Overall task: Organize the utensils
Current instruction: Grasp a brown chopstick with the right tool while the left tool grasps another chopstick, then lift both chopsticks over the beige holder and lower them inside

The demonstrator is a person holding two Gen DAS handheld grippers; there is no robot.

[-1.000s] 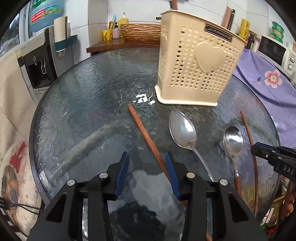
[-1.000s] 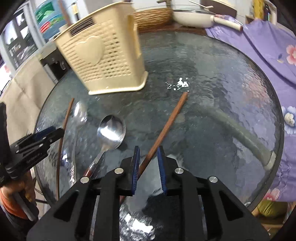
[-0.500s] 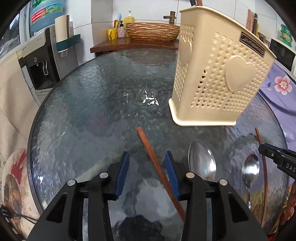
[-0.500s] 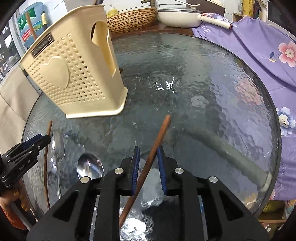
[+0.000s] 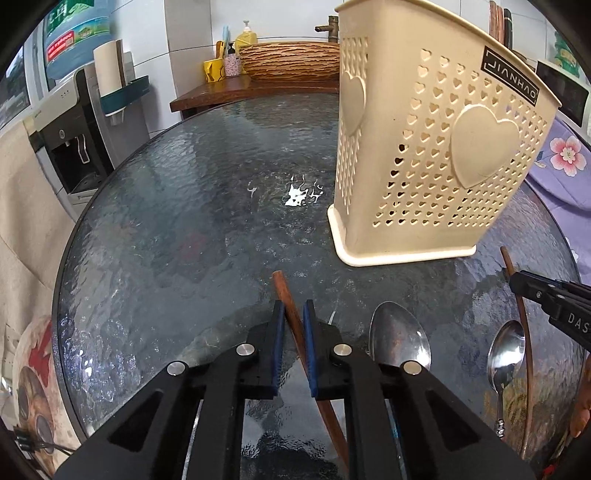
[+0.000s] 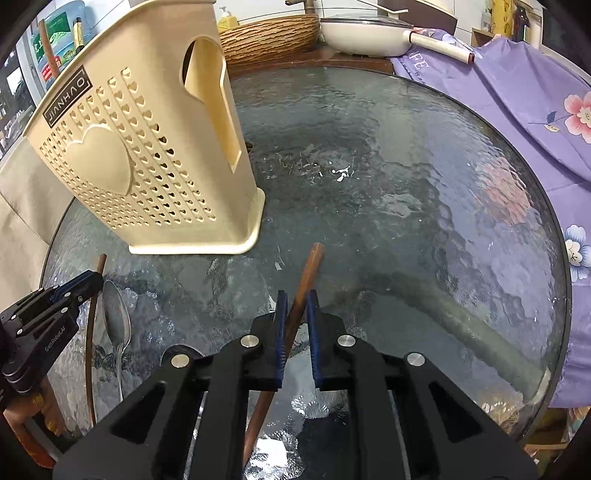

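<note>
Both grippers hold a brown wooden chopstick over the round glass table [image 5: 177, 221]. The jaws of my left gripper [image 5: 293, 308] are closing, with the pads pressed on one chopstick [image 5: 282, 288] near its tip. My right gripper [image 6: 295, 299] is closing the same way on the other chopstick [image 6: 312, 262]. Each gripper also shows at the edge of the other's view: the right gripper [image 5: 515, 282] and the left gripper [image 6: 94, 278]. A beige perforated utensil holder [image 5: 424, 147] stands upright just beyond them. A large spoon [image 5: 400, 339] and a smaller spoon [image 5: 506, 350] lie between the grippers.
A water dispenser [image 5: 70, 147] stands off the table's left side. A wooden counter behind carries a woven basket [image 5: 291, 64] and a white pan [image 6: 365, 35]. Purple floral cloth [image 6: 524, 92] covers something at the right edge.
The left jaws closed from wide apart onto the chopstick, and the right jaws tightened. Both grippers moved forward along their chopsticks toward the holder, which now looks larger.
</note>
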